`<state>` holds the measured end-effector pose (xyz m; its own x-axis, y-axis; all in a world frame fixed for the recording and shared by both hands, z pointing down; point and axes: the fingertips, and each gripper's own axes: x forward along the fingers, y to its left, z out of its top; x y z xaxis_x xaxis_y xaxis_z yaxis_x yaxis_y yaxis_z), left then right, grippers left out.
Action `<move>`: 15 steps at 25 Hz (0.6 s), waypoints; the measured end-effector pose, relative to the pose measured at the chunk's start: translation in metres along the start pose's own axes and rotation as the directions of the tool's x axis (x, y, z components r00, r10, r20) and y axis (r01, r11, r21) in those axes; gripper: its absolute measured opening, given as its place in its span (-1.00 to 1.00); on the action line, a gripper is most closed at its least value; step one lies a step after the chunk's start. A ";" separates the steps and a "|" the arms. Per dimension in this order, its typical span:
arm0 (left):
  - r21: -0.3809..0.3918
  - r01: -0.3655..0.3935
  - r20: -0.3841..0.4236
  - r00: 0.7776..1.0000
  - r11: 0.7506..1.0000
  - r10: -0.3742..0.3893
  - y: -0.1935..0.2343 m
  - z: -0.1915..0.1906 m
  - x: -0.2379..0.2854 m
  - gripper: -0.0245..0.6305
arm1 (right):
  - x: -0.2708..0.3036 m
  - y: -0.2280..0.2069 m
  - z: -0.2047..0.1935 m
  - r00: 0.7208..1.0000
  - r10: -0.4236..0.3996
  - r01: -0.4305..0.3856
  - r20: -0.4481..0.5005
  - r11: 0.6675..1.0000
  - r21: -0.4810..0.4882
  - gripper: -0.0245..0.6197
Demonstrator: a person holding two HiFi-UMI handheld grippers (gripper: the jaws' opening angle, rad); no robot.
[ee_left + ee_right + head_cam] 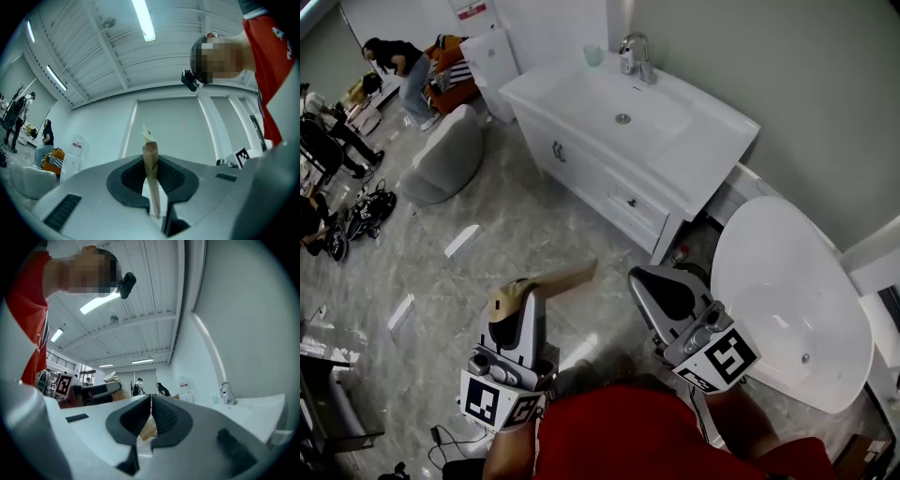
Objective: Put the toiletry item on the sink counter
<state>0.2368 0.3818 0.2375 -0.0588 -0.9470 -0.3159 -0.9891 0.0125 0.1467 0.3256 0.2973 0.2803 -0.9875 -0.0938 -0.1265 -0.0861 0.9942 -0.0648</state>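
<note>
The left gripper (517, 298) is clamped on the toiletry item, a flat tan tube (564, 277). In the left gripper view the tube (151, 161) stands edge-on between the 2 dark ribbed pads (133, 177), which press on its flat faces. The right gripper (661, 289) carries nothing: its own view shows the jaws meeting along 1 thin line with nothing pinched between them (151, 412).

The white sink counter (712, 159), with its oval basin (619, 108), chrome tap (635, 54) and small pale green cup (593, 54) at the far edge, lies far and to the right of the held tube, well apart from it across open grey marbled floor (516, 225).

The tube's long axis runs from the left jaws toward the far right, so its free end already points roughly at the cabinet front. The right gripper is the nearer of the 2 to the counter, but the load rides in the left. By my judgement the left hand must travel far and rightward, over the counter's flat right wing, before letting go.
</note>
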 end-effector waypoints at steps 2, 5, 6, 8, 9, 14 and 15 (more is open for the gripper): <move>0.006 -0.014 -0.004 1.000 1.000 0.014 0.005 -0.002 0.004 -0.75 | 0.005 -0.006 0.000 1.000 0.003 -0.003 -0.001 1.000 -0.006 -0.83; -0.005 -0.011 0.002 1.000 1.000 0.011 0.014 -0.002 0.013 -0.75 | 0.015 -0.014 -0.001 1.000 0.004 -0.004 -0.007 1.000 -0.011 -0.83; 0.000 -0.010 0.002 1.000 1.000 0.010 0.019 -0.003 0.016 -0.75 | 0.020 -0.017 -0.002 1.000 0.004 -0.004 -0.010 1.000 -0.015 -0.83; 0.002 -0.006 0.018 1.000 1.000 0.006 0.028 -0.004 0.025 -0.75 | 0.031 -0.025 -0.004 1.000 0.000 -0.001 -0.014 1.000 -0.022 -0.83; -0.003 -0.004 0.031 0.999 1.000 0.004 0.034 -0.003 0.032 -0.75 | 0.037 -0.030 -0.006 1.000 -0.003 0.002 -0.017 1.000 -0.023 -0.83; -0.018 0.011 0.038 0.999 1.000 -0.011 0.078 -0.013 0.059 -0.75 | 0.081 -0.056 -0.015 0.999 -0.027 0.026 -0.033 0.999 -0.034 -0.83; -0.020 0.017 0.034 0.999 1.000 -0.017 0.089 -0.015 0.066 -0.75 | 0.093 -0.061 -0.016 0.999 -0.033 0.031 -0.035 0.999 -0.037 -0.83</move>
<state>0.1465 0.3160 0.2437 -0.0469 -0.9358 -0.3495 -0.9871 -0.0102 0.1599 0.2370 0.2286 0.2884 -0.9881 -0.1244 -0.0900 -0.1220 0.9920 -0.0324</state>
